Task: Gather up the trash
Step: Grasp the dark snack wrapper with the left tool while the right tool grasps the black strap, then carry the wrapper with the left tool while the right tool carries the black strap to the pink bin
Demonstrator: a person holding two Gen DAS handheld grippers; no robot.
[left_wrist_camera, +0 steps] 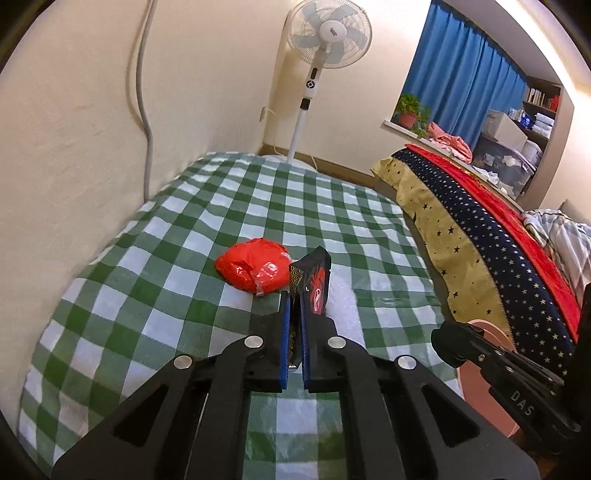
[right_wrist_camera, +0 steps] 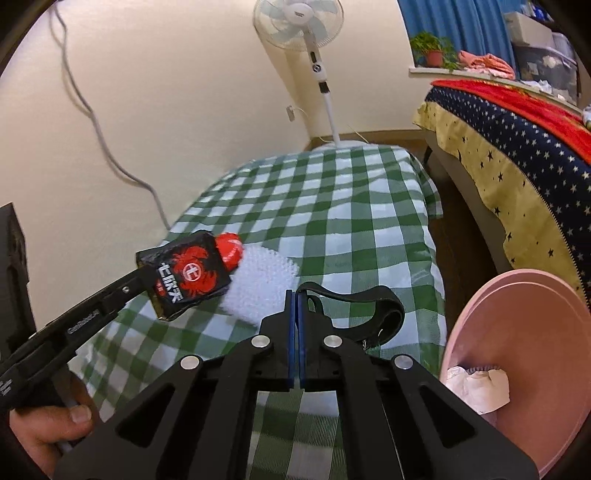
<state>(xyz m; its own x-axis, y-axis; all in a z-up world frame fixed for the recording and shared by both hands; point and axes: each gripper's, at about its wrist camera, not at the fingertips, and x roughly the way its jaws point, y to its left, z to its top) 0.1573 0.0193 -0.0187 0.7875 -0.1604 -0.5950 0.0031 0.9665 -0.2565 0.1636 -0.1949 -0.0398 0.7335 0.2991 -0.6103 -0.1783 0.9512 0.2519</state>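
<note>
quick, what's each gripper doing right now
Left gripper: shut on the black-and-red wrapper.
Right gripper: fingers shut, holding nothing visible, beside the pink bin.

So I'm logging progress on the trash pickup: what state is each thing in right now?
Left tongs: shut on the black cigarette pack.
Black cigarette pack: lifted off the bed, held tilted.
Right tongs: shut, holding nothing.
Red plastic bag: crumpled, lying on the checkered bed.
White bubble wrap: lying on the bed, not yet collected.
Pink bin: open, crumpled white paper inside.
Standing fan: upright; running or not, can't tell.
</note>
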